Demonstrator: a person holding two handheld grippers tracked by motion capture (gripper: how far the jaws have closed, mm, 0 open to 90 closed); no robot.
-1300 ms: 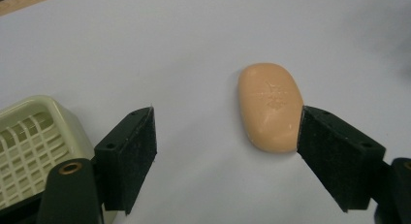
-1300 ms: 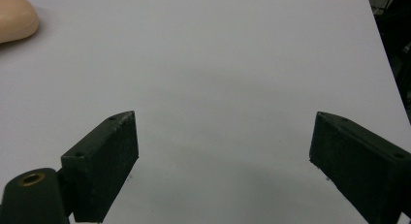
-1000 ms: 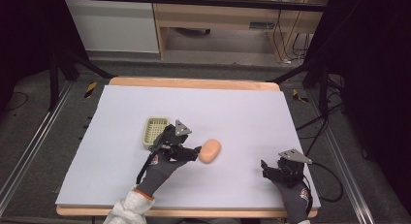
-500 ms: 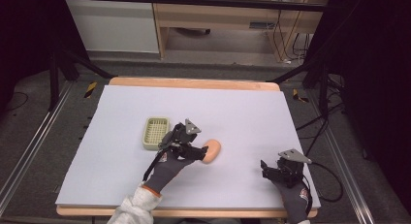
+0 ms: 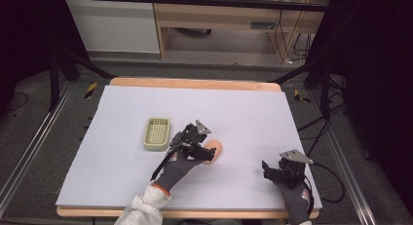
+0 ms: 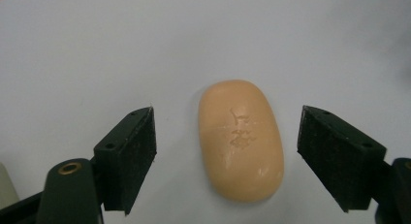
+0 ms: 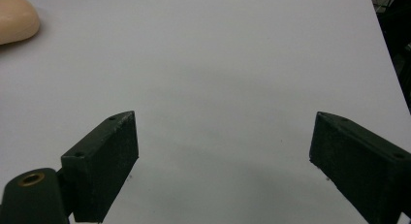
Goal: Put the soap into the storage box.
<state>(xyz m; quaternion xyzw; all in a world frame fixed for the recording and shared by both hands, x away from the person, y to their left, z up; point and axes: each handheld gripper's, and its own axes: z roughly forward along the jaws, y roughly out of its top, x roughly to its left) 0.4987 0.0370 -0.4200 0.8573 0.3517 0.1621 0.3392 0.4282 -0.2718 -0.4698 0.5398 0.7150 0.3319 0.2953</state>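
Left claw (image 6: 228,156) gapes wide around the soap (image 6: 241,139); I'd squeeze it evenly across the middle. Right claw (image 7: 223,166) waits wide at five o'clock on the desk (image 5: 243,108)

In the high view the tabletop (image 5: 122,176) lies bare across its upper half and along its left side. Near the middle, a pale slotted tray (image 5: 157,133) sits just left of the left tongs (image 5: 210,153), with a narrow strip of bare surface between them. The left gripper view has a peach bar of soap (image 6: 241,139) lying between the spread jaws, with clear gaps on both sides. The right tongs (image 5: 269,170), at lower right, stand wide apart over bare surface, and the stretch between soap and right tongs is unblocked.
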